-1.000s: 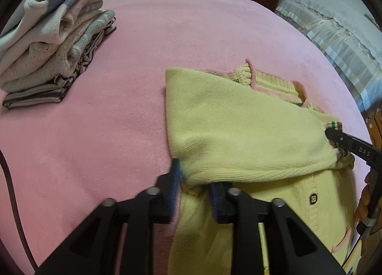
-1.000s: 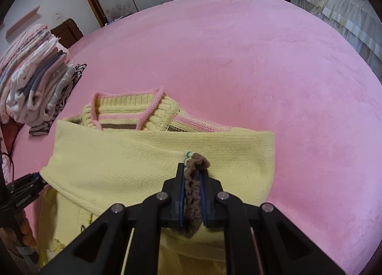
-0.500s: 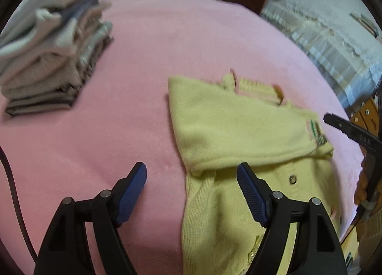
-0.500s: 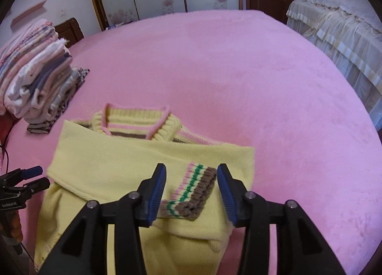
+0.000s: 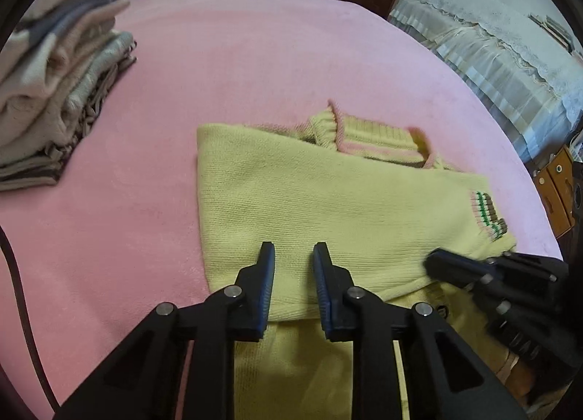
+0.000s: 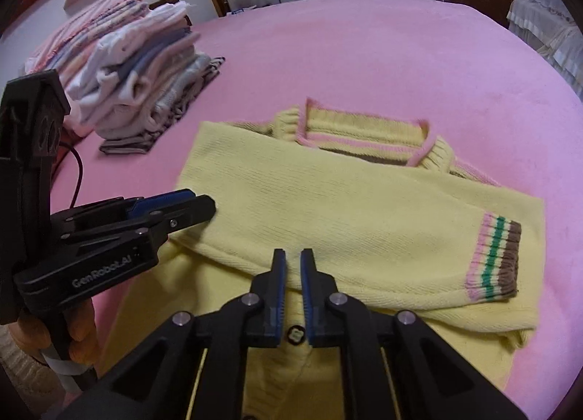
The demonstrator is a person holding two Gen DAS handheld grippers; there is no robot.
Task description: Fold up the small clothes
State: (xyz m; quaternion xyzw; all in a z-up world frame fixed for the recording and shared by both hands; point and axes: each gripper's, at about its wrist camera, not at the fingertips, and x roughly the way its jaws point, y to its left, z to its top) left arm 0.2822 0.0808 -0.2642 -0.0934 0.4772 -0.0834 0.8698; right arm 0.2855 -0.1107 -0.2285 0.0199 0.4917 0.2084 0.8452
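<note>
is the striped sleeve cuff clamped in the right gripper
No, the striped cuff lies flat on the yellow sweater, well away from the right gripper.

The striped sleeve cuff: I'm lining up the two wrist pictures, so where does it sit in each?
Left wrist: striped sleeve cuff far right, just above the right gripper.
Right wrist: cuff right of centre, on the folded sleeve's end.
Shared landmark: the pink-edged collar, beyond the sleeve in both.

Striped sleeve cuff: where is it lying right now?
The striped cuff lies flat at the right edge of the folded yellow sweater, right of the right gripper, on the pink blanket.
</note>
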